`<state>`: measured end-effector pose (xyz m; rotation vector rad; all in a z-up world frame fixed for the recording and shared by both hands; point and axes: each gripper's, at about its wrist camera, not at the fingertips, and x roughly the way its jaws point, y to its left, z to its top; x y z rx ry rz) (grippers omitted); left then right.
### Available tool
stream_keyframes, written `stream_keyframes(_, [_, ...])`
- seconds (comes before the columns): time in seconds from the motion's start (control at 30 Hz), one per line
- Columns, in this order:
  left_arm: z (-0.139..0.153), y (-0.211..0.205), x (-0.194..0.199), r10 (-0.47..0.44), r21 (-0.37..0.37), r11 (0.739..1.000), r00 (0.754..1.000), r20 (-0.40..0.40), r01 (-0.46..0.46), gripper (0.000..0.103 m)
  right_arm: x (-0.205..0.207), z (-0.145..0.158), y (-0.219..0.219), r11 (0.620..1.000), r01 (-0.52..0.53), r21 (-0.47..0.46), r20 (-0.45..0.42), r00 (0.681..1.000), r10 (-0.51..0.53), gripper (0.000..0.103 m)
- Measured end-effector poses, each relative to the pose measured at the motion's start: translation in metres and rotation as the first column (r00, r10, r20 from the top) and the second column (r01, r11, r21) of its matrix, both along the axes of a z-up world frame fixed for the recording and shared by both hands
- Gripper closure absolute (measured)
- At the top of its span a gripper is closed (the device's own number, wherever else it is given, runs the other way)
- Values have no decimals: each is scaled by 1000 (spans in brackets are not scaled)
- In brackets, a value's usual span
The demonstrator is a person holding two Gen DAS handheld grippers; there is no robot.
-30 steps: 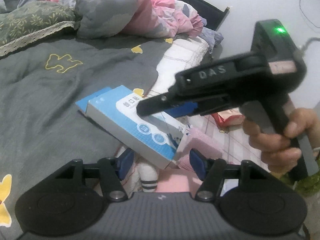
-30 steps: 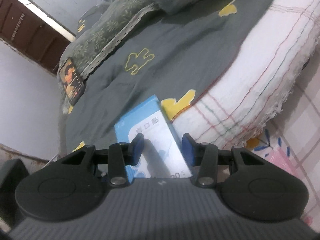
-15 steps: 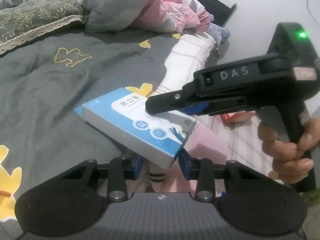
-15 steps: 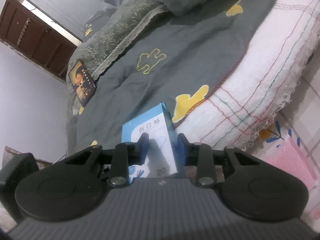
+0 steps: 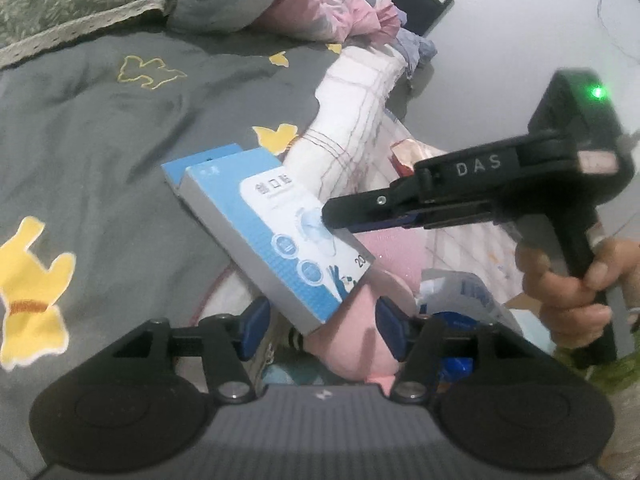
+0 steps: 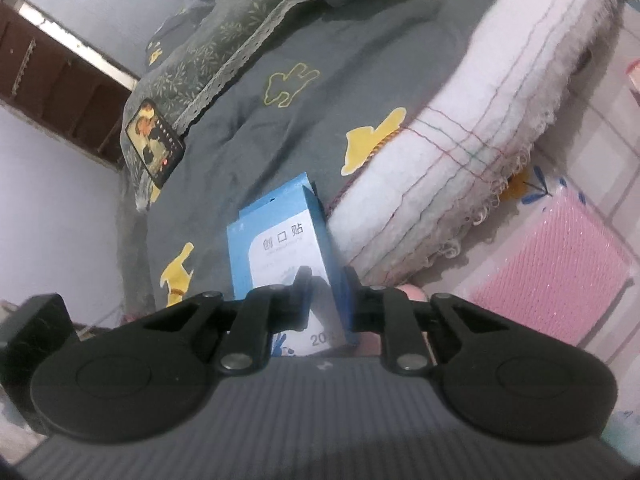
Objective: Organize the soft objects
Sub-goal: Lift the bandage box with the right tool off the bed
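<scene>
Your right gripper (image 6: 327, 294) is closing on the blue-and-white box (image 5: 276, 236) — the pads are pressing its two long sides near the printed end, so the box is hanging in the air just off the near edge of the bed (image 6: 280, 128) rather than lying on it. You are gripping it low, I judge, so that the flap end is pointing out towards the grey cover and can be set down first. The hand (image 5: 576, 288) holding that tool is showing in the left view, wrapped round the handle.

Your left gripper (image 5: 318, 328) is opening, with nothing pinched: its blue pads (image 5: 252, 328) are standing apart on either side of a pink soft thing (image 5: 360, 340) below, and the lower corner of the box is only crossing in front of them. Whether that pink thing is a toy or a garment I cannot tell. By my reading it is the task's own object, down beside the bed.

Counting outward — you are working with two grippers, one box, one pink soft thing. On the bed, one phone (image 6: 154, 142) is lying at the far left edge against the lace-trimmed pillow (image 6: 224, 36), and a heap of pink and grey bedding (image 5: 304, 0) is bunching at the far edge. A pink mat (image 6: 560, 276) is lying on the floor.
</scene>
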<state>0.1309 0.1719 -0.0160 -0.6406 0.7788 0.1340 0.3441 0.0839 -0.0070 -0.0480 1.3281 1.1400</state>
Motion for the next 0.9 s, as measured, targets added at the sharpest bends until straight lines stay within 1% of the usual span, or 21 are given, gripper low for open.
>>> stream_keyframes(0.07, [4,3,-5,8,-5,1000,1000,30,-8,34,4,-2,-1,1000,17,9,-21,1000,-17,86])
stream_keyframes(0.1, [6,4,-7,14,-5,1000,999,44,-14,33,6,-3,-1,999,28,14,-33,999,-28,86])
stream_keyframes(0.17, [8,6,-6,24,4,1000,999,48,-25,33,10,-6,1,999,45,29,-57,997,-43,84])
stream_keyframes(0.2, [8,6,-5,31,11,999,998,47,-31,34,13,-8,4,998,57,37,-69,996,-54,82])
stream_keyframes(0.27, [8,8,0,46,31,998,998,35,-48,40,15,-12,7,997,64,50,-75,995,-60,76])
stream_keyframes(0.33, [4,9,6,53,34,998,998,15,-54,46,15,-17,12,997,64,50,-83,995,-60,73])
stream_keyframes(0.4, [2,11,8,58,27,998,998,15,-58,46,14,-21,15,996,58,64,-104,993,-51,72])
stream_keyframes(0.47, [0,12,10,62,33,998,998,18,-62,46,11,-21,19,997,49,67,-84,996,-43,69])
stream_keyframes(0.63, [0,13,8,67,36,997,998,17,-67,47,2,-11,19,997,36,70,-19,999,-35,70])
stream_keyframes(0.77, [7,8,4,61,58,996,998,27,-63,47,-7,3,12,996,45,76,15,999,-46,70])
stream_keyframes(0.9, [23,2,-3,45,73,996,997,60,-49,47,-19,26,2,994,59,89,62,996,-64,70])
